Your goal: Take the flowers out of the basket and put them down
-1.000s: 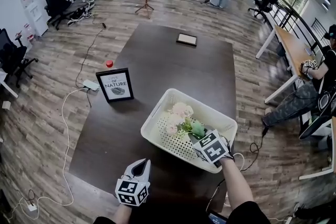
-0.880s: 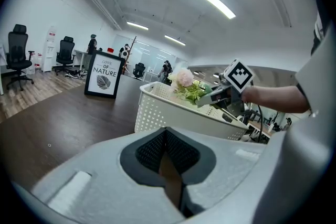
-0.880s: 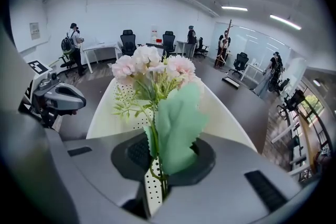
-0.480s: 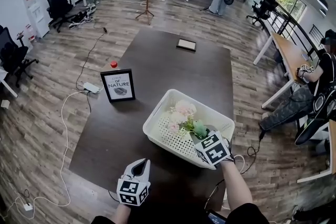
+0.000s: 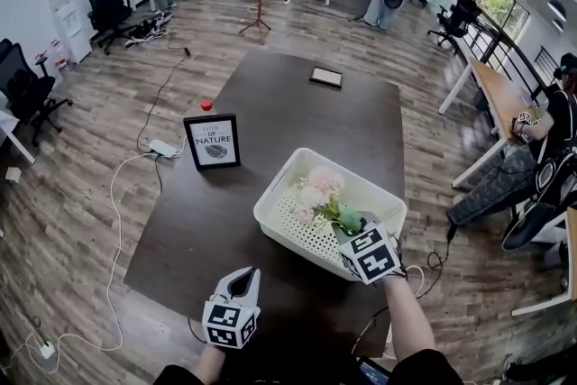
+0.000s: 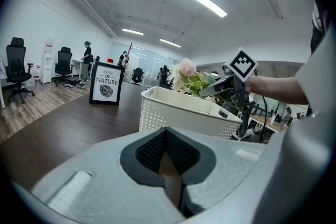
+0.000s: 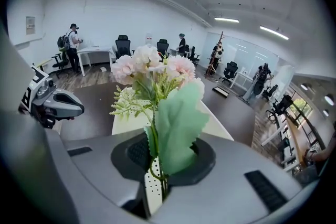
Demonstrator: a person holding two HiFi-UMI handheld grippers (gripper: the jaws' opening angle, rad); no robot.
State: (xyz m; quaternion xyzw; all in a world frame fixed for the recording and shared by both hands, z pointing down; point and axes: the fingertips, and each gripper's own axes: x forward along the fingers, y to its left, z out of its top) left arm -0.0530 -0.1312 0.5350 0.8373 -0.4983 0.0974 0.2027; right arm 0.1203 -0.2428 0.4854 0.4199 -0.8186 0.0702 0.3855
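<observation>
A bunch of pink flowers [image 5: 321, 191] with green leaves rises out of the white perforated basket [image 5: 287, 233] on the dark table. My right gripper [image 5: 350, 226] is shut on its stems at the basket's near right corner. In the right gripper view the stems and a big green leaf [image 7: 176, 128] sit between the jaws, with the blooms [image 7: 152, 66] above. My left gripper [image 5: 242, 281] hovers over the table's near edge, shut and empty. From the left gripper view the basket [image 6: 178, 113] stands ahead, the flowers [image 6: 187, 72] and right gripper [image 6: 223, 84] above its rim.
A framed "OF NATURE" sign [image 5: 214, 142] stands left of the basket, with a small red object [image 5: 206, 105] behind it. A dark flat pad [image 5: 326, 77] lies at the table's far end. Cables and a power strip [image 5: 162, 148] lie on the floor at left. A seated person [image 5: 550, 149] is at right.
My right gripper has risen with the flowers, so the bunch stands higher in the basket. The left gripper has shifted only slightly.
</observation>
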